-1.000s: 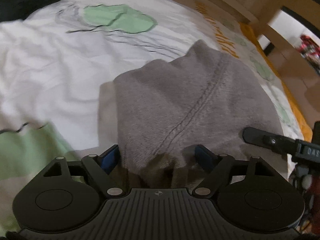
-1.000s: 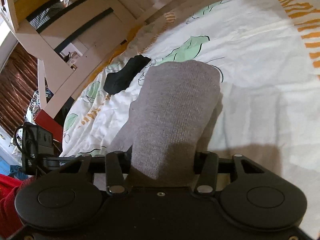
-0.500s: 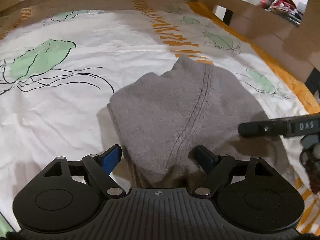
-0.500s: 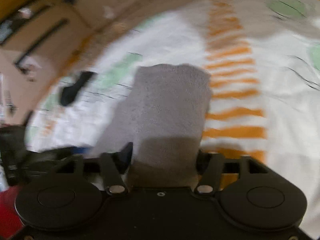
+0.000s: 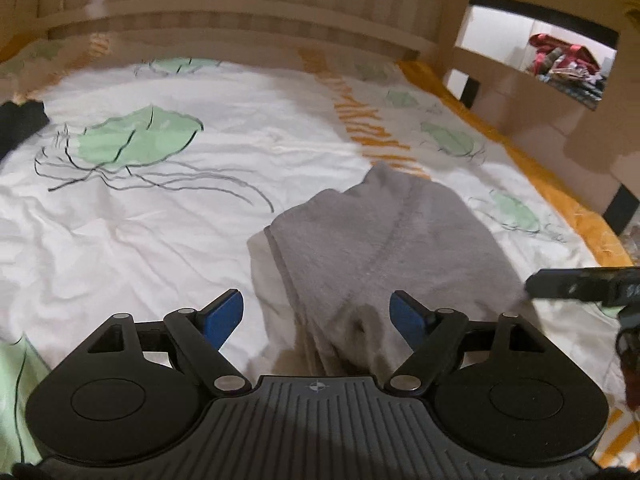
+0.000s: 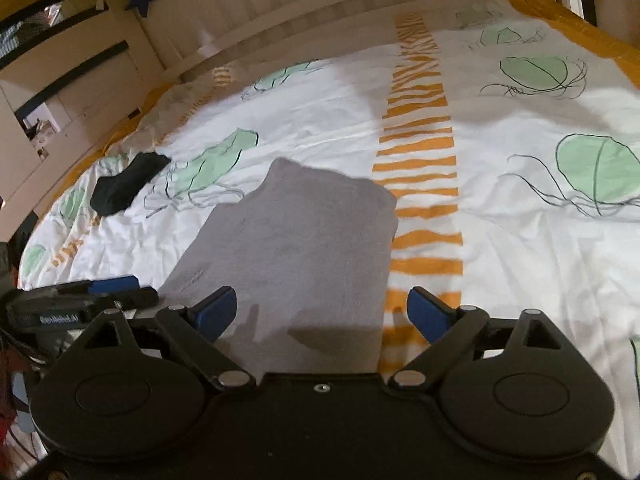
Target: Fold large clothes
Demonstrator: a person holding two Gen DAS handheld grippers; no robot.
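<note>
A grey knitted garment (image 5: 384,240) lies folded into a compact bundle on the bed; it also shows in the right wrist view (image 6: 296,248). My left gripper (image 5: 318,314) is open, its blue pads either side of the bundle's near edge without clamping it. My right gripper (image 6: 322,312) is open too, jaws wide over the bundle's near end. The right gripper's finger (image 5: 576,284) shows at the right edge of the left wrist view. The left gripper (image 6: 100,298) shows at the left of the right wrist view.
The white bedsheet (image 6: 500,208) has green jellyfish prints and an orange striped band. A black garment (image 6: 124,184) lies at the far left of the bed, also in the left wrist view (image 5: 20,124). A wooden bed frame (image 5: 240,28) bounds the far side.
Both grippers have opened and let go of the grey garment, which now rests on the sheet. Both cameras have swung and drawn back a little.
</note>
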